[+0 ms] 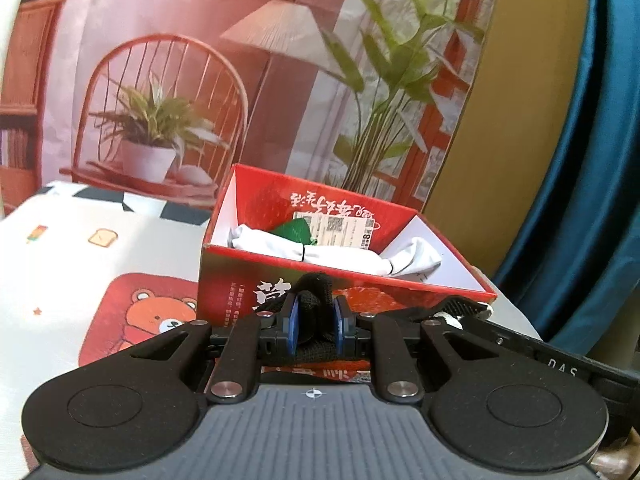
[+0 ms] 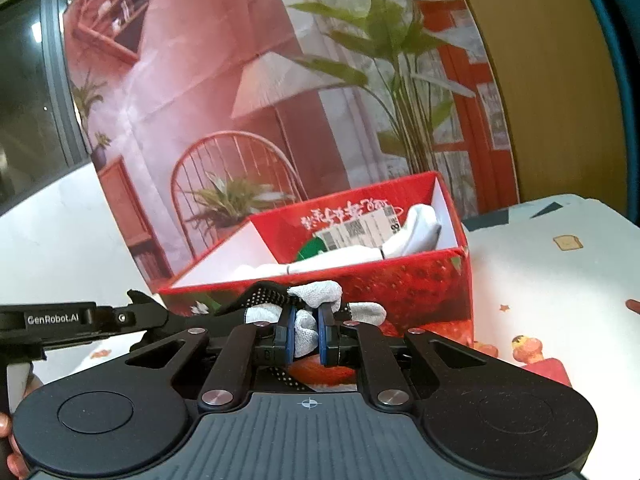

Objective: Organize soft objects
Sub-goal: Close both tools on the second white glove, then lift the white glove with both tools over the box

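Note:
A red strawberry-print box (image 1: 352,276) stands open on the table, also in the right wrist view (image 2: 404,280). Inside lies a rolled white cloth (image 1: 340,254) and something green (image 1: 294,232); both show in the right wrist view, the cloth (image 2: 344,264) and the green thing (image 2: 310,250). My left gripper (image 1: 315,322) is shut on the black end of a glove (image 1: 316,308), just in front of the box. My right gripper (image 2: 308,330) is shut on the white knit end of the same glove (image 2: 316,296), whose black dotted part (image 2: 260,294) runs left toward the left gripper (image 2: 132,316).
A tablecloth with bear and toast prints (image 1: 100,264) covers the table. A printed backdrop of a chair, lamp and plants (image 1: 240,80) stands right behind the box. A blue curtain (image 1: 592,160) hangs at the right. The right gripper's body (image 1: 540,344) reaches in beside the box.

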Demonstrator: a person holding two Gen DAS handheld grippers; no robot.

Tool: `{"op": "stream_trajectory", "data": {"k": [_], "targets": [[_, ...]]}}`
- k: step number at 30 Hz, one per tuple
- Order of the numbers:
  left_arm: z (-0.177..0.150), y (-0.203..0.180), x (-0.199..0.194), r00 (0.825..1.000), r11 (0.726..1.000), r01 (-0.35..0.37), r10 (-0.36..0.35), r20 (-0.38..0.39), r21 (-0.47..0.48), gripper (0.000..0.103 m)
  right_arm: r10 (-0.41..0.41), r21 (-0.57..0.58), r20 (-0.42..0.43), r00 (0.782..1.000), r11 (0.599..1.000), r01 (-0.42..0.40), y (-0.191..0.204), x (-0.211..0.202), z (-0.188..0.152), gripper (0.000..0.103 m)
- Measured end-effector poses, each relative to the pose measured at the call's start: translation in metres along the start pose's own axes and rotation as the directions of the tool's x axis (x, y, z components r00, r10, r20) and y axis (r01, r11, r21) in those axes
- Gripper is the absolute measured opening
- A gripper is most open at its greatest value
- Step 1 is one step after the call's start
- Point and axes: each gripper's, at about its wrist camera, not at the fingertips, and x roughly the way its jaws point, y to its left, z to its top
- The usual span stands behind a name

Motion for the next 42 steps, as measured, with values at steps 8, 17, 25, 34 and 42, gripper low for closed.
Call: {"op": "stream_trajectory", "data": {"k": [8,17,25,34,42], "targets": [[0.004,0.000,-0.008,1.000,1.000,0.010,-0.010,0.024,0.006,0.019,0.012,0.000,0.023,1.000,1.000,-0.012,0.004,-0.006,0.003,0.010],[0.050,-0.003,0.000,0.994,0.997,0.054,-0.059,0.091,0.059,0.019,0.029,-0.026,0.100,0.995,0.999,-0.026,0.007,0.003,0.040,0.010],[0.083,-0.011,0.037,0.995,0.992,0.044,-0.055,0.085,0.121,0.019,0.005,-0.026,0.118,0.993,1.000,-0.002,0.007,0.037,0.084,0.010],[0.077,-0.002,0.083,1.000,0.987,-0.003,0.007,-0.024,0.161,0.019,-0.049,-0.051,0.014,0.999,0.997,0.050,0.000,0.085,0.078,0.010],[0.072,0.011,0.097,0.995,0.990,-0.001,0.014,-0.094,0.140,0.020,-0.053,-0.040,-0.044,0.998,0.998,0.051,-0.005,0.093,0.063,0.011]]}}
